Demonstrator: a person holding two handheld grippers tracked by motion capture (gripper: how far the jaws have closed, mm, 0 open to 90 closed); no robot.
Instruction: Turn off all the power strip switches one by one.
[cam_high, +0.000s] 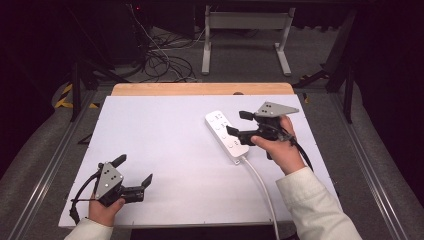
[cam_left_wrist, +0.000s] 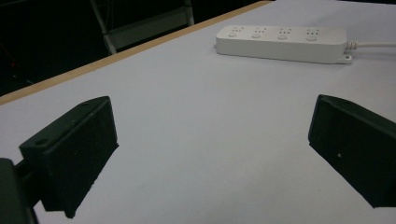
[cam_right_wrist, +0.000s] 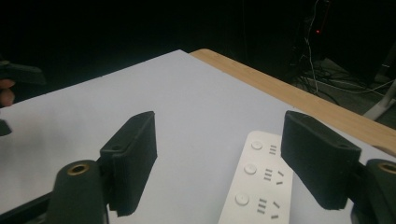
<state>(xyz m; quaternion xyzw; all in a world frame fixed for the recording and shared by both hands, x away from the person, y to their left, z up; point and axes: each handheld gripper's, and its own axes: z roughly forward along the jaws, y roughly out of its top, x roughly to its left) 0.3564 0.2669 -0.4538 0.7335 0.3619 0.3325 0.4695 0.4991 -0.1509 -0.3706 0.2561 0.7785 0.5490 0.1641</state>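
Counter (cam_high: 165, 150): white sheet over a wooden top, its far edge bare; broad and flat, nothing blocked the approach.
Power strip (cam_high: 226, 131): white, four sockets with buttons, lay flat on the counter's right half, angled. Judged rigid, light, smooth-shelled; best taken across its narrow width near mid-body, away from the buttons.
Cord (cam_high: 262, 187): white, ran off the near edge; likely to drag or twist the strip when lifted.
Right tool (cam_high: 237, 123): jaws wide apart, nothing held, poised over the strip.
Left tool (cam_high: 133, 171): jaws wide, empty, near the left corner, well apart from the strip.
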